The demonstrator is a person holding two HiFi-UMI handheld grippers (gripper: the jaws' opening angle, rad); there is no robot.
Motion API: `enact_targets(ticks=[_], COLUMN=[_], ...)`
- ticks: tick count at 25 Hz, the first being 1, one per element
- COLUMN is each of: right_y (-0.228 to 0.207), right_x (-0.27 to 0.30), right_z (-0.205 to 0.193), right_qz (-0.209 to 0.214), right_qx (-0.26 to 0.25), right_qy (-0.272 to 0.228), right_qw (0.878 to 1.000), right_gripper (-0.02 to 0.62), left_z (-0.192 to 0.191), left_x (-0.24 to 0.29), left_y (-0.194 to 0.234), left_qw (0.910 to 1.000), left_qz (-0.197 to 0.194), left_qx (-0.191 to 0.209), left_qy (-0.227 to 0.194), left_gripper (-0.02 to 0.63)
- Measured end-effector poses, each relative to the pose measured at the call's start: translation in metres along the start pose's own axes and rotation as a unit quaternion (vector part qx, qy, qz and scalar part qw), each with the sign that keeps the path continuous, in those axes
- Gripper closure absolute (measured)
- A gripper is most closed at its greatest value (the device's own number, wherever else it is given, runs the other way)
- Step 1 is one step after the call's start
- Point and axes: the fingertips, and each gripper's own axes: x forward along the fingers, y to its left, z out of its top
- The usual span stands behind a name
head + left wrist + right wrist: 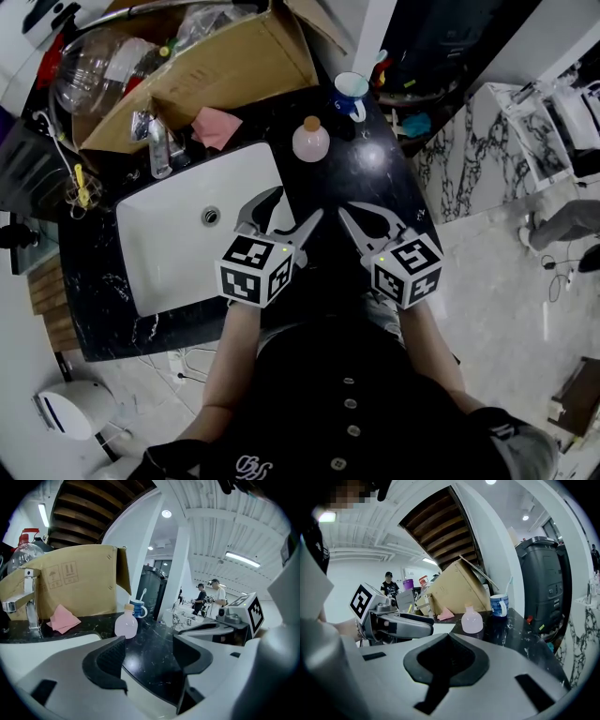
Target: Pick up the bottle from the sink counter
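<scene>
Even white light from ceiling strips and a round downlight fills the room as I stand at the black surface, where a soft patch of glare sits on the polished stone. The white sink comes out bright, almost washed out. Both gripper views bend hard toward dark, rounded corners; the head view curves at its edges. Up close, my left gripper and right gripper look pale and soft. Shadows are faint.

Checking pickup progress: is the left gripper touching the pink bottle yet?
Apart. The head view shows bare black counter between the left gripper and the bottle.
</scene>
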Motion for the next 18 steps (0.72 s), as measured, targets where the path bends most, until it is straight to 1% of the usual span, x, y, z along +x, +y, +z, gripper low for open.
enact_targets(ticks=[9,18], right_y=[-0.007,-0.008], right_x=[0.004,0.016], right_z=[0.0,0.0], right_qz=[0.005,0.027], right_qx=[0.003,-0.006], right_qy=[0.006,0.018], right_qw=[1.0,0.999], right_gripper=[0.589,0.589], left_z=[-0.005,-0.016], left_x=[0.012,0.022], left_y=[0.0,0.008], left_qw=[0.9999,0.9993], left_qz=[-0.004,0.011], left_qx=[-0.007,-0.016], left_qy=[0.008,0.032], left_gripper=[0.295,0.295])
